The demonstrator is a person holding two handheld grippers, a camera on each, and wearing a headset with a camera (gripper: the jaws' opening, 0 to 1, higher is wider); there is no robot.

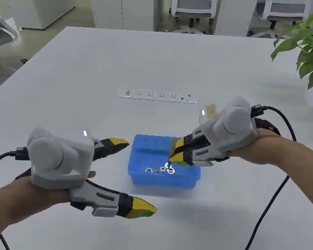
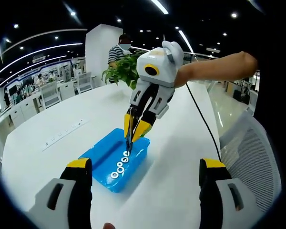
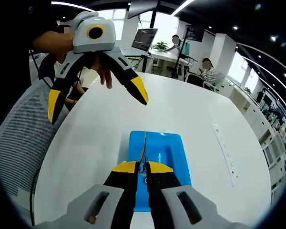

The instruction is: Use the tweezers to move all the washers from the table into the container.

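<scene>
A broad white bench [image 1: 94,67] in an open-plan office, a white power strip [image 1: 156,96] lying flat near its middle. A leafy green plant [image 1: 305,36] stands at one edge and wheeled office chairs [image 1: 194,9] wait beyond the far side. Strip lights [image 2: 160,6] cross a dark ceiling, a white column [image 2: 102,47] rises behind, and people [image 3: 210,76] sit at distant desks.

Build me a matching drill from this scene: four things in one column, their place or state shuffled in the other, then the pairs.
Things:
1. left gripper
2. right gripper
3. washers
4. power strip

Place or state:
A. lying inside the blue container
B. jaws wide apart, holding nothing
C. flat on the table, on the far side of the container
D. jaws closed on the tweezers

Pairs: 1-B, 2-D, 3-A, 4-C
</scene>
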